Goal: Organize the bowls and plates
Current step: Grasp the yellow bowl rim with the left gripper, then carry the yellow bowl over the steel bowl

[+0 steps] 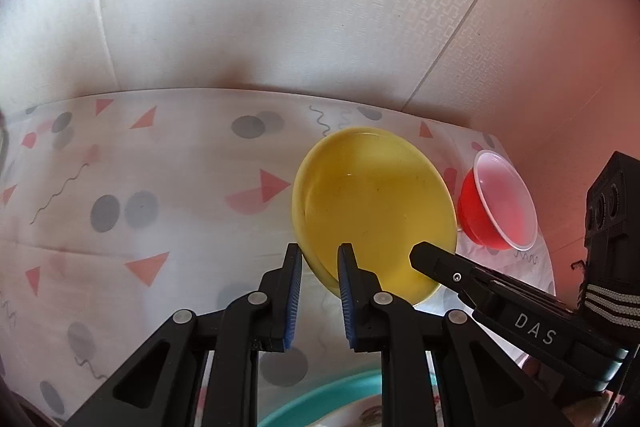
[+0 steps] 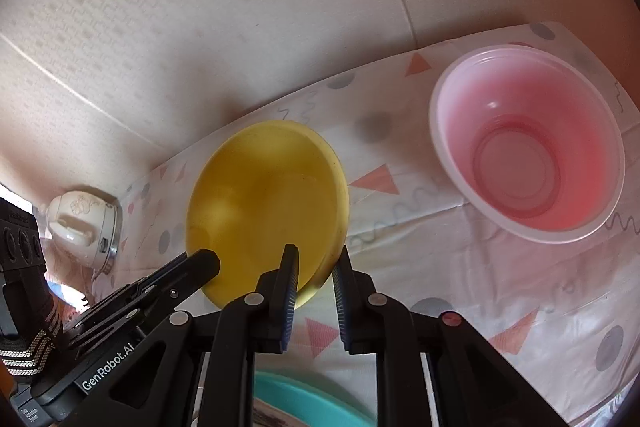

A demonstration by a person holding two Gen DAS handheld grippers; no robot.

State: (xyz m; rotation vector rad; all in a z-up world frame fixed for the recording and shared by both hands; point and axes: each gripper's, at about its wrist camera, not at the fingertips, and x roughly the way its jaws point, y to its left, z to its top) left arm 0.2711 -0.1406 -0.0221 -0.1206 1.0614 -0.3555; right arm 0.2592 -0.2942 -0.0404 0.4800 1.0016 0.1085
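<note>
A yellow plate is held up off the table, tilted, between both grippers. My left gripper straddles its near left rim, one finger on each side. My right gripper straddles its near right rim the same way. In neither view can I tell whether the pads press the rim. The right gripper's finger shows in the left wrist view; the left one shows in the right wrist view. A red bowl with a white inside stands on the table to the right.
A teal plate lies under the grippers, also in the right wrist view. The table has a white patterned cloth. A wall rises close behind it. A white appliance stands at the far left.
</note>
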